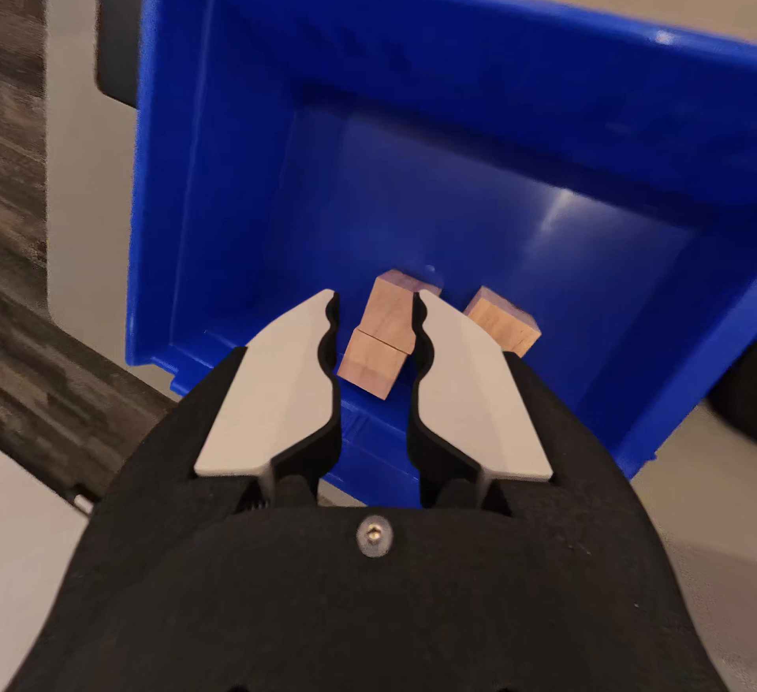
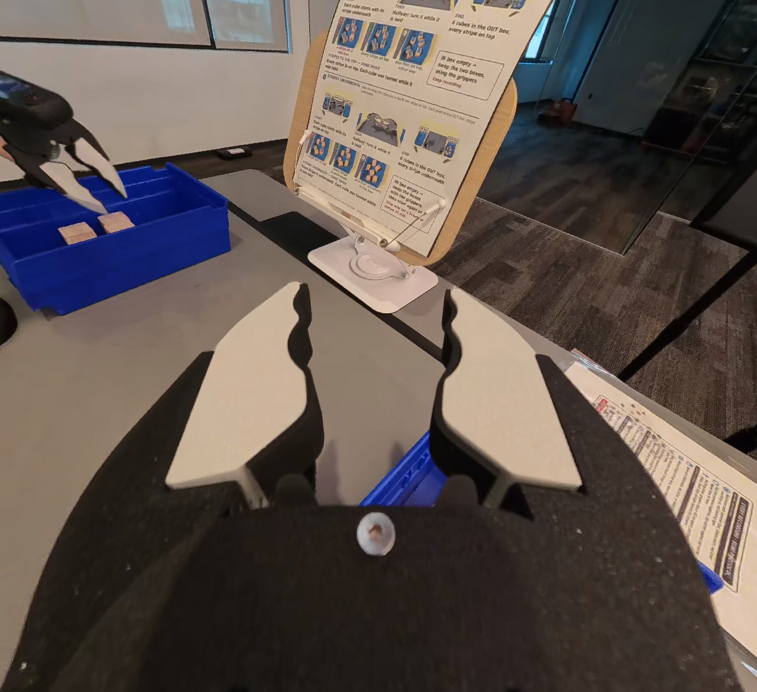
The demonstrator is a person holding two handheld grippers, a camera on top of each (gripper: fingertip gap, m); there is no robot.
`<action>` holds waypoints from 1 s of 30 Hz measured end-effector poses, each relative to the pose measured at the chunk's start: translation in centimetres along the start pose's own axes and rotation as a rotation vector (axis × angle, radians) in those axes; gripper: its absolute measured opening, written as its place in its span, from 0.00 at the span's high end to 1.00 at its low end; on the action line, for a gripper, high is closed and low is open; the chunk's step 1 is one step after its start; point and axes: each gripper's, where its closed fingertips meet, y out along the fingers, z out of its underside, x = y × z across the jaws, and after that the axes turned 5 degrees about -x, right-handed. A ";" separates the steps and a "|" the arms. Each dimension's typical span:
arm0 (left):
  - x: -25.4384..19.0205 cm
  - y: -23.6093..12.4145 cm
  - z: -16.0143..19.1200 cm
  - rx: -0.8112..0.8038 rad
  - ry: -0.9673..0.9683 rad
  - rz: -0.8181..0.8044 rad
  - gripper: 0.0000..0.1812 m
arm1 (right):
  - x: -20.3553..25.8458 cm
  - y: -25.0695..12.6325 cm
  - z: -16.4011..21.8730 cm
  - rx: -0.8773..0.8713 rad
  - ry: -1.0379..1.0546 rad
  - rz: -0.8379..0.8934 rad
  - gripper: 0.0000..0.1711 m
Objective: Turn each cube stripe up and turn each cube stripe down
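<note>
While the left tongs [image 1: 376,295] hang apart and empty over the near end of the deep blue plastic bin [image 1: 254,164], three pale square-cut wooden cubes lie on its floor. Two touching cubes [image 1: 379,338] show between the fingertips, one behind the other; the third cube [image 1: 502,322] sits just beside them to the right, apart. No stripe visible on any face; picture blurred. From the right wrist view the same left tongs [image 2: 110,197] point down into that bin [image 2: 135,250], tips just above the cubes [image 2: 96,227]. Right tongs [image 2: 375,293] spread wide, holding nothing, above the grey bench [image 2: 82,385]. A corner of a second blue bin [image 2: 405,476] shows low between the fingers. Ahead, a printed instruction sheet on a wooden board with white stand [image 2: 405,132]; another printed sheet [image 2: 672,484] lies at the right bench edge.
</note>
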 end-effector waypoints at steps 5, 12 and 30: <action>-0.8 2.6 2.6 0.209 0.102 0.077 0.76 | -0.8 -0.2 0.5 0.006 0.017 0.019 0.66; -0.8 3.4 2.9 0.208 0.089 0.139 0.74 | -0.8 0.2 0.7 0.013 0.033 0.003 0.68; 0.4 3.4 2.0 0.128 -0.006 0.055 0.76 | -0.9 1.3 1.9 0.053 0.045 -0.019 0.69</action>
